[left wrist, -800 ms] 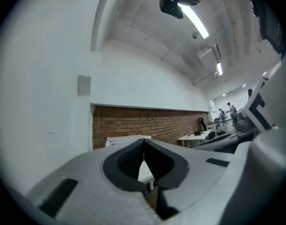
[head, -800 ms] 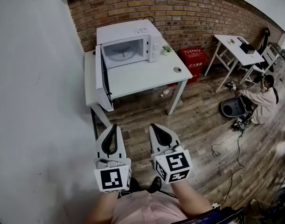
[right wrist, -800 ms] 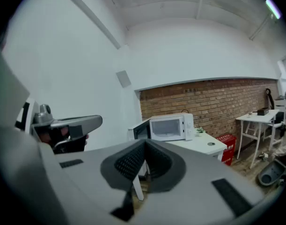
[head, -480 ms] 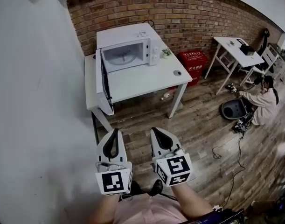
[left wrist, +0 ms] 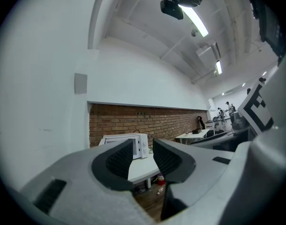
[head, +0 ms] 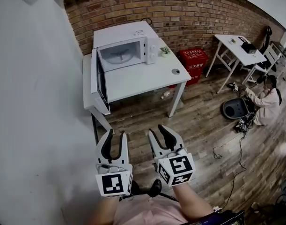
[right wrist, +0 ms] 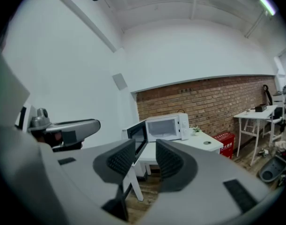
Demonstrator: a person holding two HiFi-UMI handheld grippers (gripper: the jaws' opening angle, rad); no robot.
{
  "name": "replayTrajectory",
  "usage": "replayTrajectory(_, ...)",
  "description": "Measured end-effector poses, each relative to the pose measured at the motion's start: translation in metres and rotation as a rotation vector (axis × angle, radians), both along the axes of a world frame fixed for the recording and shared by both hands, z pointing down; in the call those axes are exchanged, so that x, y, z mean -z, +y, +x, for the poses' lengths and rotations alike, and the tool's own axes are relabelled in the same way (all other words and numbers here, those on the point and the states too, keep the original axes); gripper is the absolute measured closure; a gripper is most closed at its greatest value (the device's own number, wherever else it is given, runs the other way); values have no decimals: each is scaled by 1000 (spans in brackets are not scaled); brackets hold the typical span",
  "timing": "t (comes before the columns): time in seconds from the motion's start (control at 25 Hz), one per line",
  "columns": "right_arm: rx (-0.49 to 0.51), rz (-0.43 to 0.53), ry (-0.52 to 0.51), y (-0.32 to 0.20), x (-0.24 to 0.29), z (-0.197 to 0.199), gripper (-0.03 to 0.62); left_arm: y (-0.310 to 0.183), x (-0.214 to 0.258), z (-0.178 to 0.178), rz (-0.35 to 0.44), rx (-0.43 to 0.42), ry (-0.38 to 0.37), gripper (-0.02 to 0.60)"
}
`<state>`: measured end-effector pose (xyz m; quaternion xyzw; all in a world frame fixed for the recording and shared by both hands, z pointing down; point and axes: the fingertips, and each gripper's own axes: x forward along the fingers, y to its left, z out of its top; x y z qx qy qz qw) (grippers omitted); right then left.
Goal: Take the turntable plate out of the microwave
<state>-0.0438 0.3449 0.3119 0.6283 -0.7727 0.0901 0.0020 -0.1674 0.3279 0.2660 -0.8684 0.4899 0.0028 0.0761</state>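
With the left gripper (head: 116, 135) and right gripper (head: 157, 131) both spread and empty, the turntable plate (head: 118, 57) lies inside the far open microwave (head: 152, 48), probably heavy, slick, breakable glass, best pinched at its near rim.

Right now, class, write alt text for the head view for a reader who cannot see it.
The left gripper and right gripper, both open and empty, hang over a wooden floor, short of a white table where a microwave stands, door open, plate inside.
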Motion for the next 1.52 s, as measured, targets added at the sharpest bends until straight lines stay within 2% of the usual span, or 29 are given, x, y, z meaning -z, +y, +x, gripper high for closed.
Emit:
replayTrajectory(0.36,27,-7,4,1,-12,41,462,3,-13,38,-3,31,-1,451)
replayTrajectory(0.64,52,-33,-6,-35,-25,60,465,-32,-19,57,-11,50,4,462)
replayTrajectory(0.92,65,-68,-19,-113,-47,72,471,-106,-45,72,-53,50,-27,462)
replayTrajectory(1.16,79,-80,-28,-204,-51,73,476,-188,-44,88,-99,30,13,463)
replayTrajectory(1.36,80,-59,-40,-270,-38,75,482,-249,-29,93,-74,18,9,465)
replayTrajectory(1.52,84,-41,-47,-304,-28,74,488,-278,-18,91,-55,23,7,466)
